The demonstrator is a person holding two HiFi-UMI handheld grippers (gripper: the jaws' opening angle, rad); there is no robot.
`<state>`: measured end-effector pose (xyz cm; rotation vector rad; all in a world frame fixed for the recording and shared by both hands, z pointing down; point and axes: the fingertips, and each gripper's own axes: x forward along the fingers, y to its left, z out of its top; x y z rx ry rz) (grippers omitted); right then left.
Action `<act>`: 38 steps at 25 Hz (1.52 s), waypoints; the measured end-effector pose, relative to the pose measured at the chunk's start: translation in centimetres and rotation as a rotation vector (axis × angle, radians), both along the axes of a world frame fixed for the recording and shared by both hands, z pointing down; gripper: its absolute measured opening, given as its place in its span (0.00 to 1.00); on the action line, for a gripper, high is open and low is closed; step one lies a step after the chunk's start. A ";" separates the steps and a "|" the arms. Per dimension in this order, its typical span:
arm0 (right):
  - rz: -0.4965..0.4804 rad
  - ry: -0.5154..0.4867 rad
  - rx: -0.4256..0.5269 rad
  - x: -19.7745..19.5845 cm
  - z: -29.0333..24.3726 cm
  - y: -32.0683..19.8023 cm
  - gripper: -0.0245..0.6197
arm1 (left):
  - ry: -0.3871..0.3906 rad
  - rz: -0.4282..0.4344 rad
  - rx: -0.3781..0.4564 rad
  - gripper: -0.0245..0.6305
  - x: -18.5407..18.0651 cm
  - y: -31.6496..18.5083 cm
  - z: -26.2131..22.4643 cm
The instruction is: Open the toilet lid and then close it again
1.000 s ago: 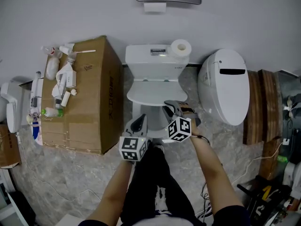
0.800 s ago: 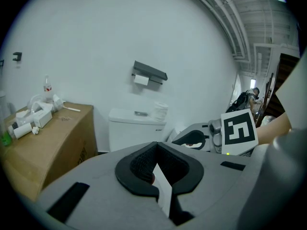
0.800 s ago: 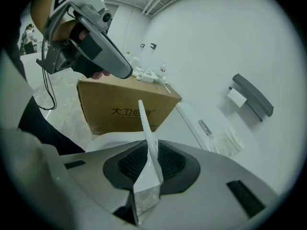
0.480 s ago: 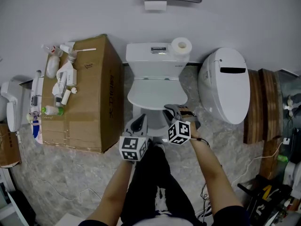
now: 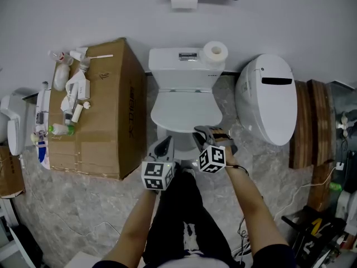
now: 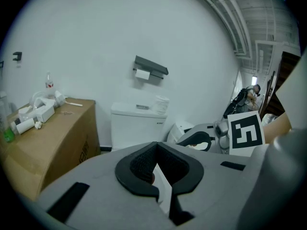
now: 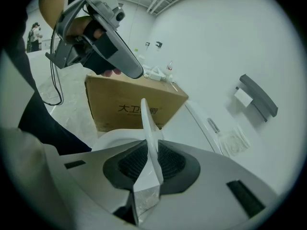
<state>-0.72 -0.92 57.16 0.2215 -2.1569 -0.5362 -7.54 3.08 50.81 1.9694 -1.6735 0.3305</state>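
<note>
My right claw is pinching the front rim of the toilet lid, and the thin white edge runs straight through its grip. In the head view the lid sits at the centre of the frame, lying low. The tank is above it, with a toilet roll on the tank's right end. How far the lid is raised I cannot tell. My left claw is pressed together with nothing in it, just left of the right one at lower centre. A cardboard box stands left of the tank and a white bin to its right.
</note>
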 end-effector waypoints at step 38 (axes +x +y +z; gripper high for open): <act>-0.054 0.074 0.000 1.5 5.6 5.9 0.13 | 0.000 0.027 -0.087 0.04 0.5 5.1 4.1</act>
